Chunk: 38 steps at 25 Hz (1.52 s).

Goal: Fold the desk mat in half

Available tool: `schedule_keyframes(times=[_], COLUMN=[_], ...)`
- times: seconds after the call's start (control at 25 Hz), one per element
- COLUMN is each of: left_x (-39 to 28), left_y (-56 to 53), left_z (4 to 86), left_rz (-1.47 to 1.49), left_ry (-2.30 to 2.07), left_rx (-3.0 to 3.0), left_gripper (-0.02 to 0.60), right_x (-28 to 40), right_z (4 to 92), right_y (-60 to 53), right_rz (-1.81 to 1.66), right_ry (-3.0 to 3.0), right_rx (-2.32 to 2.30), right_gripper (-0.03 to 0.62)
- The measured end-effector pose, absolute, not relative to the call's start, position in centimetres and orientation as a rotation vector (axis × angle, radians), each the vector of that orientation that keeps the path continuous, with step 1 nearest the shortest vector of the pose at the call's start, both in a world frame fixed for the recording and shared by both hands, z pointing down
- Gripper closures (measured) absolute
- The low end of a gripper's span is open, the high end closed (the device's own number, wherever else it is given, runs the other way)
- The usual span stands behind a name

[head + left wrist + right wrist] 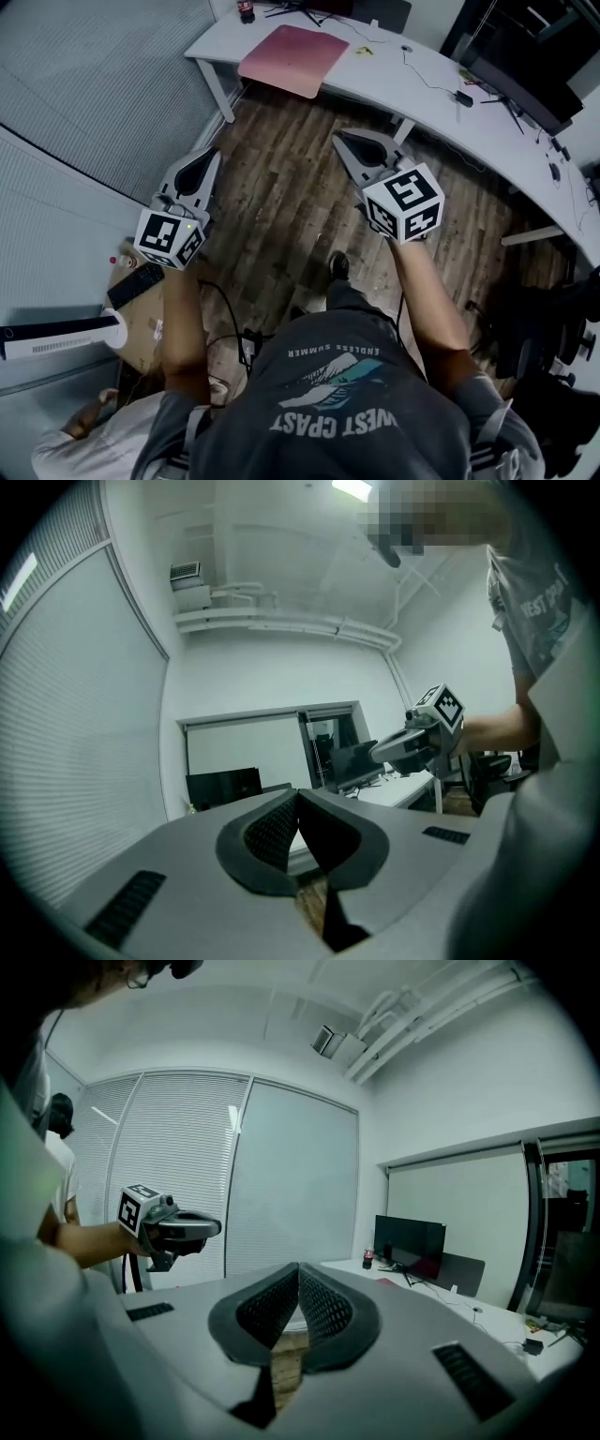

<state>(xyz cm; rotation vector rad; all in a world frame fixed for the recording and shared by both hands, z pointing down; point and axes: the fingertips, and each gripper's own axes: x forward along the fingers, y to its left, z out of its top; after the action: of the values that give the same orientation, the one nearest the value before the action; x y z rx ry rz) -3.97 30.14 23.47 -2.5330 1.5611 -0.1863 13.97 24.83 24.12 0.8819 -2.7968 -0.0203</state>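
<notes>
Desk mat [293,58] is lying well apart from the 2 grippers. Left gripper [208,156] and right gripper [343,140] are hovering mid-frame above the wood floor [281,202], jaws pressed together, empty. The pink mat is resting flat on the white desk [427,80], top centre.

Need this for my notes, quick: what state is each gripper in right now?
Left gripper: closed, jaws together, holding nothing.
Right gripper: closed, jaws together, holding nothing.
</notes>
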Motion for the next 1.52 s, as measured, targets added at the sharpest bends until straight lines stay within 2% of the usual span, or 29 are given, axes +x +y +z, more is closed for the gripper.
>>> schedule_keyframes(times=[0.84,1.52], left_x=[-3.9,-4.0], left_y=[14.7,5.9], left_z=[24.3,25.4], left_rz=[-0.327,-0.342], left_ry=[1.809,1.729], left_rx=[-2.391,-2.450], left_gripper=[0.565,0.565], right_x=[12.5,12.2], right_z=[25.9,27.2], right_y=[5.1,-2.3], right_rz=[0.008,0.033], right_ry=[-2.892,-2.881], right_rx=[0.628,0.689], right_gripper=[0.569,0.569])
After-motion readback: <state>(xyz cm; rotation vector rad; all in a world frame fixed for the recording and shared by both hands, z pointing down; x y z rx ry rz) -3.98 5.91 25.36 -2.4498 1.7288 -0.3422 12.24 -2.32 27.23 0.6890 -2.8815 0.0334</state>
